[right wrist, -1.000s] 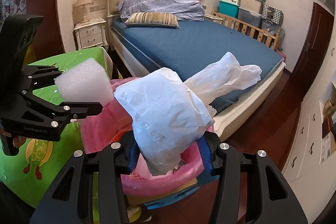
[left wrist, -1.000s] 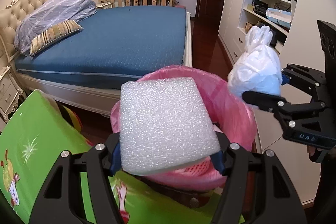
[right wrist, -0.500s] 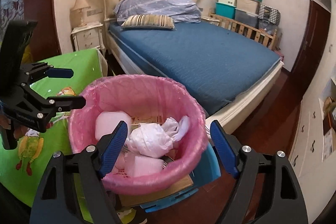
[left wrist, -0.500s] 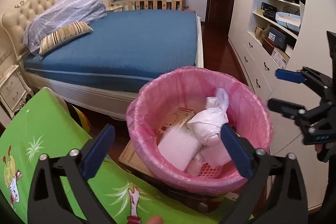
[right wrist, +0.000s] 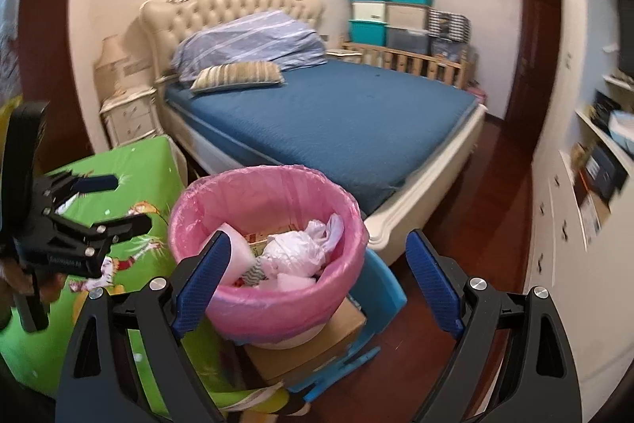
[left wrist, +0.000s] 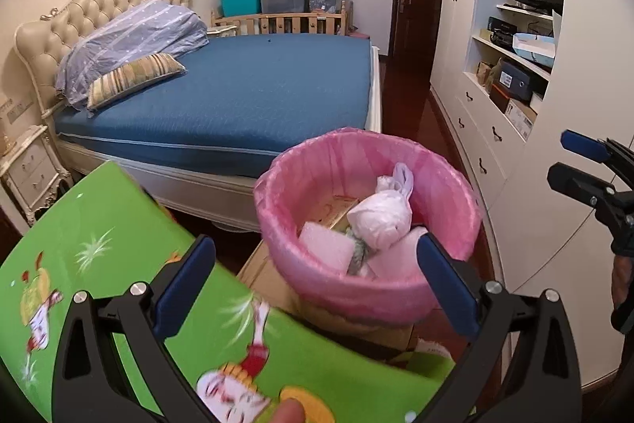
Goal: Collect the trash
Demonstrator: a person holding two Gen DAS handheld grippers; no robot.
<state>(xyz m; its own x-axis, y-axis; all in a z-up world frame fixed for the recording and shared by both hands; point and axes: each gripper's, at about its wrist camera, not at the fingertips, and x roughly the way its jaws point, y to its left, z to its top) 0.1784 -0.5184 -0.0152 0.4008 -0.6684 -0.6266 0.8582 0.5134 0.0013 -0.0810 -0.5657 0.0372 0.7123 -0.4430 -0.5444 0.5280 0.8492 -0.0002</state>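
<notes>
A bin lined with a pink bag point(left wrist: 368, 288) point(right wrist: 277, 308) stands on a cardboard box beside the bed. Inside lie a knotted white plastic bag point(left wrist: 380, 217) point(right wrist: 293, 248) and a white foam block point(left wrist: 327, 250) point(right wrist: 239, 248), with other scraps. My left gripper point(left wrist: 313, 280) is open and empty, just in front of and above the bin. My right gripper point(right wrist: 317, 280) is open and empty, also above the bin's near rim. Each gripper shows in the other's view: the right one point(left wrist: 578, 161) and the left one point(right wrist: 115, 201).
A green cartoon-print table point(left wrist: 99, 244) point(right wrist: 130, 181) lies left of the bin. A bed with a blue mattress point(left wrist: 245, 94) stands behind. White cabinets with drawers and shelves point(left wrist: 487, 129) line the right. A blue plastic piece point(right wrist: 376, 288) sits under the cardboard box point(right wrist: 337, 335).
Both grippers opened and dropped the foam block and the white bag into the pink bin. Both then drew back and up from the bin.
</notes>
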